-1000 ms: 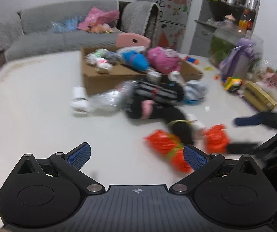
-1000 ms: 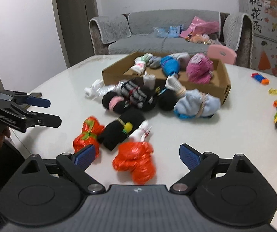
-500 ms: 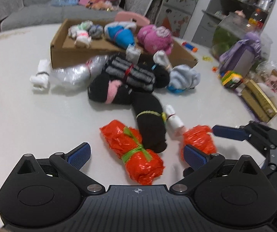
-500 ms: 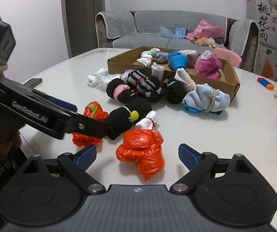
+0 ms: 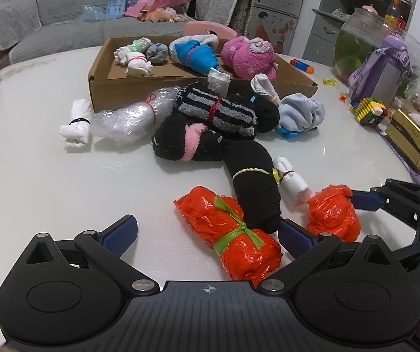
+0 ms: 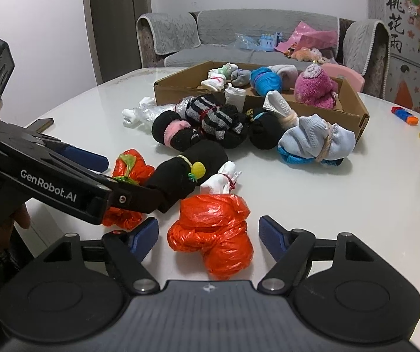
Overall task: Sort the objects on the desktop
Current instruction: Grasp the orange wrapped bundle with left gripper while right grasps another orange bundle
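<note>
White glossy table (image 5: 34,176) fills the near ground, grey sofa (image 5: 63,14) far behind. Cardboard box (image 5: 139,83) sits at far centre w/ pink fuzzy bundle (image 5: 249,55), blue roll (image 5: 198,54) and small white/grey sock rolls inside. Just in front of box: pile of black sock bundles (image 5: 210,135), clear plastic-wrapped roll (image 5: 128,117) at left, light blue bundle (image 5: 301,114) at right.

Left claw (image 5: 207,233) is wide open, low over the table; orange bag bundle tied w/ green strip (image 5: 233,234) lies between its fingers, touching a long black sock roll (image 5: 254,184).

Right claw (image 6: 208,230) also wide open, straddling the second orange bag bundle (image 6: 213,231), pads not touching it. Small white roll (image 6: 223,180) lies just beyond that bundle.

Far right: toy block stack (image 5: 369,111), purple bottle (image 5: 386,73).
</note>
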Demonstrator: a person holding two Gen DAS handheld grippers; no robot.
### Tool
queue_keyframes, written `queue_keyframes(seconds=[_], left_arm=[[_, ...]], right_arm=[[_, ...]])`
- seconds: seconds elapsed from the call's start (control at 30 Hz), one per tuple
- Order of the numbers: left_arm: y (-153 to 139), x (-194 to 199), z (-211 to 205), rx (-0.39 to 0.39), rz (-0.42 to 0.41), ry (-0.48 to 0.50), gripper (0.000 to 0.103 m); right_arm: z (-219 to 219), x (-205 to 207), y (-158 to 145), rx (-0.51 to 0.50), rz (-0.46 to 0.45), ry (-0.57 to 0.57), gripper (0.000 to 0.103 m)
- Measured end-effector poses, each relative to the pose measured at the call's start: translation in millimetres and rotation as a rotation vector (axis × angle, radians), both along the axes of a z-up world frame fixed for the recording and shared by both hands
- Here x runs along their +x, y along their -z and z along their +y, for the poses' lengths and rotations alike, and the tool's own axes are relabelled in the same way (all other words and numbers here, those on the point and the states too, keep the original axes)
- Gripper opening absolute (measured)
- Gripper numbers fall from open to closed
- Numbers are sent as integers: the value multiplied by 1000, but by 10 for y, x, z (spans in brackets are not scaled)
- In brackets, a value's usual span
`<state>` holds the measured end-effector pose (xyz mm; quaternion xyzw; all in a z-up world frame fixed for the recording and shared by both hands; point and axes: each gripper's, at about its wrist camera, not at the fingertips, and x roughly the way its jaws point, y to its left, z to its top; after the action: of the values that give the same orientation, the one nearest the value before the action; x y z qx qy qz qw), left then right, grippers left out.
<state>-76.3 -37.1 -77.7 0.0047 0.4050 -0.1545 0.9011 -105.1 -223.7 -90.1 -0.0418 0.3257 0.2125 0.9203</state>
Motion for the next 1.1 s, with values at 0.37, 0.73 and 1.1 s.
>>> queue_keyframes(seconds=[0.37,0.73,1.1], left_arm=[[-26,-74,-56,61,-34,10,69],[-67,-139,84,50,-25,-1,46],[-149,-186,143,60,-39,-19,45]], right_arm=[[-52,-20,-18,0,-8,27,49],[-112,-69,-41,29,3,33,48],[-240,-104,-134,81,9,48,48]])
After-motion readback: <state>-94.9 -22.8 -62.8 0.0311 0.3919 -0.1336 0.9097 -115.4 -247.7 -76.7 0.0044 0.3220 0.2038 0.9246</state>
